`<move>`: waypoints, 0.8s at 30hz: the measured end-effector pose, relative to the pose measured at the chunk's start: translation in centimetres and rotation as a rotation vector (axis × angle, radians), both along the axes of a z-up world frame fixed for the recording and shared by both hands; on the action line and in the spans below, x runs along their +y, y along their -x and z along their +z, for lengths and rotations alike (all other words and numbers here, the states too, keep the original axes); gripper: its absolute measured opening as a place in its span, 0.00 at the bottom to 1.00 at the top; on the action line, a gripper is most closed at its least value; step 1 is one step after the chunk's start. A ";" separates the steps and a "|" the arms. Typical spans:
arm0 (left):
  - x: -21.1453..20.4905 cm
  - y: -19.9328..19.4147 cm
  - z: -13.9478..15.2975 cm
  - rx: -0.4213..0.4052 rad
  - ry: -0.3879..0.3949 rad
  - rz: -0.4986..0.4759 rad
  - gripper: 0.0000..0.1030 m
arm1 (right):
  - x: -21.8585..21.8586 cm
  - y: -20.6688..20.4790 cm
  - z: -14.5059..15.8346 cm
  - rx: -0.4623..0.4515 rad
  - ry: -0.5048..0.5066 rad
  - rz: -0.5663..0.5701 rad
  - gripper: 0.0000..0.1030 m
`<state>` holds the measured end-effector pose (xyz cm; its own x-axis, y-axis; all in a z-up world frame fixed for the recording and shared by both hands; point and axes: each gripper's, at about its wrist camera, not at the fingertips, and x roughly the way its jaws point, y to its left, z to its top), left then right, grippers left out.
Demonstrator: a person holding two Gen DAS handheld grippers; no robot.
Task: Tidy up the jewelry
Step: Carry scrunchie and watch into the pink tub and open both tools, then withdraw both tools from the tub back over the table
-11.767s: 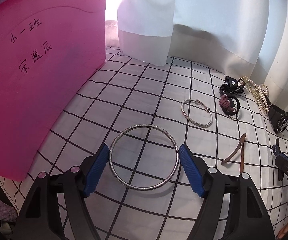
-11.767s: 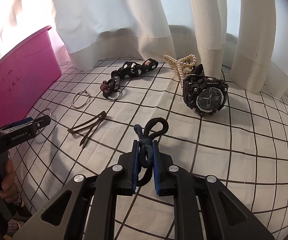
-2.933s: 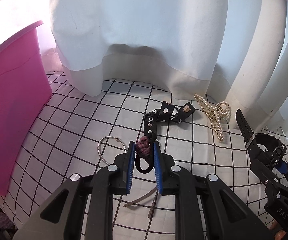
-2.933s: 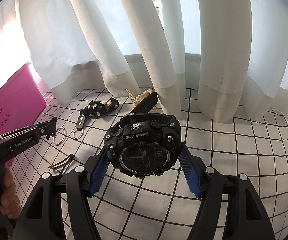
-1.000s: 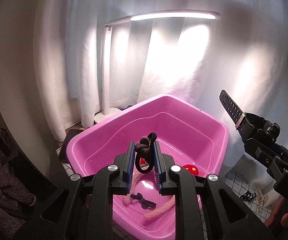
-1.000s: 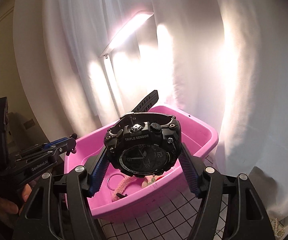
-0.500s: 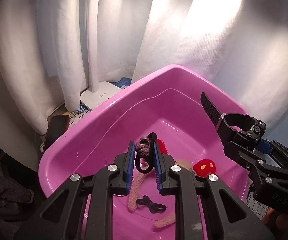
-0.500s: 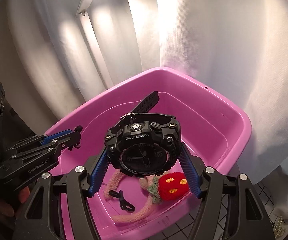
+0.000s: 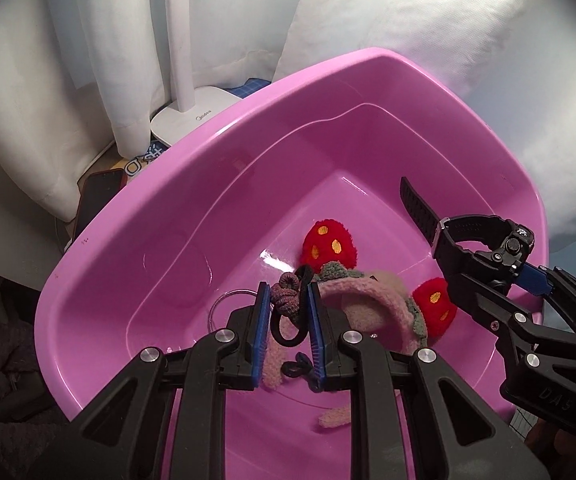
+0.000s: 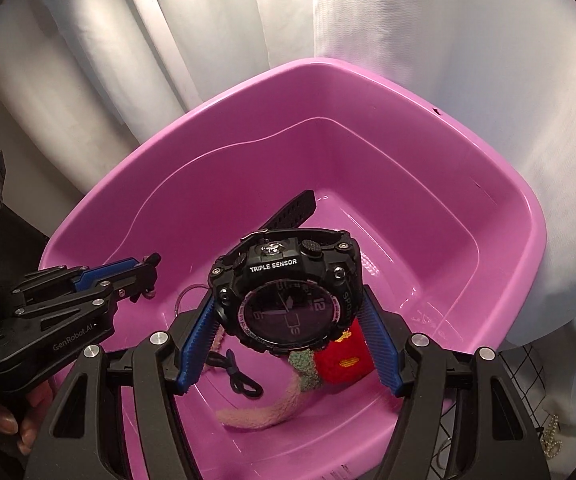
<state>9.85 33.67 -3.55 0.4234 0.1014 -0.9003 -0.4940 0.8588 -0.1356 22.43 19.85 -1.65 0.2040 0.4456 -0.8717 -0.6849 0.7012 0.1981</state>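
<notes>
A pink plastic tub (image 9: 224, 136) (image 10: 428, 120) fills both views. Over its inside, my left gripper (image 9: 287, 312) is shut on a mauve knotted hair tie (image 9: 286, 300) with a black loop hanging from it. My right gripper (image 10: 288, 320) is shut on a chunky black watch (image 10: 288, 300) marked TRIPLE SENSOR, held above the tub floor; the same watch (image 9: 484, 240) shows at the right of the left wrist view. On the tub floor lie a fuzzy pink headband (image 9: 368, 300) with red mushroom pompoms (image 9: 328, 246), a silver bangle (image 9: 224, 304) and a small dark hair tie (image 10: 240, 376).
White curtains hang behind the tub. A white lamp base (image 9: 196, 114) and a dark phone (image 9: 96, 200) sit beyond the tub's far left rim. Checked cloth with a pearl clip (image 10: 552, 440) shows at the lower right. A hand (image 10: 12, 420) holds the left gripper.
Both grippers have tipped downward and moved in over the tub, which now fills the views. The lamp head has left the picture. Each still grips its item.
</notes>
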 end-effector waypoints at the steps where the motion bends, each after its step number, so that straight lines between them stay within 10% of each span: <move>1: 0.1 0.0 -0.1 0.005 -0.003 0.000 0.19 | 0.1 0.0 0.0 0.000 0.005 0.000 0.63; 7: 0.1 0.1 -0.3 0.027 -0.024 -0.004 0.21 | 0.4 0.2 0.0 -0.014 0.037 -0.004 0.64; 10: 0.2 0.6 0.1 0.023 -0.037 0.013 0.71 | 0.0 0.3 0.3 -0.009 0.032 -0.018 0.64; 24: -1.3 1.9 1.6 -0.015 -0.107 0.005 0.80 | -1.8 1.0 2.5 -0.052 -0.008 -0.055 0.64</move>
